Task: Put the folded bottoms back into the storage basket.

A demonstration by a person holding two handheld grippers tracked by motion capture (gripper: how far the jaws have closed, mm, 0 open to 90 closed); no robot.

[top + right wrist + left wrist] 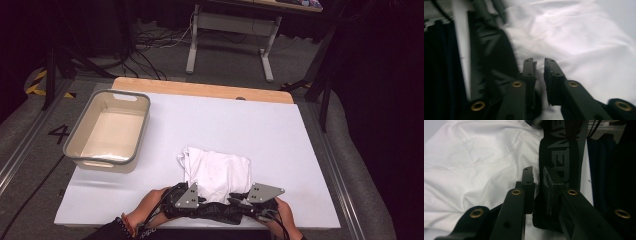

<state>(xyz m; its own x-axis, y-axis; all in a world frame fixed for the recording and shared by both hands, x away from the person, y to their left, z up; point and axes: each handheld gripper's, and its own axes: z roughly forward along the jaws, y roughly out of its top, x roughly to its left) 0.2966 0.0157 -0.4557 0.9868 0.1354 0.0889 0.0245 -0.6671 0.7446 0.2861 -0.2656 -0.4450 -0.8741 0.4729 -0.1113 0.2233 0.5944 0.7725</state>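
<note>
High view: a crumpled white garment [216,172] is seen on the white worktop [280,135]; a black garment [220,212] lies at its near edge between both tongs.
Left gripper view: left tongs [538,176] are clamped on black lettered fabric.
Right gripper view: right tongs [539,63] are narrowly parted over white cloth, blurred.

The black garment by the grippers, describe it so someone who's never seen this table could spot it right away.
On the white table, look at the near edge, where the hands come in. A white shirt lies there, and the black garment is stretched along the shirt's near side, between the left gripper and right gripper. It is the dark cloth there, with a lettered band.
</note>
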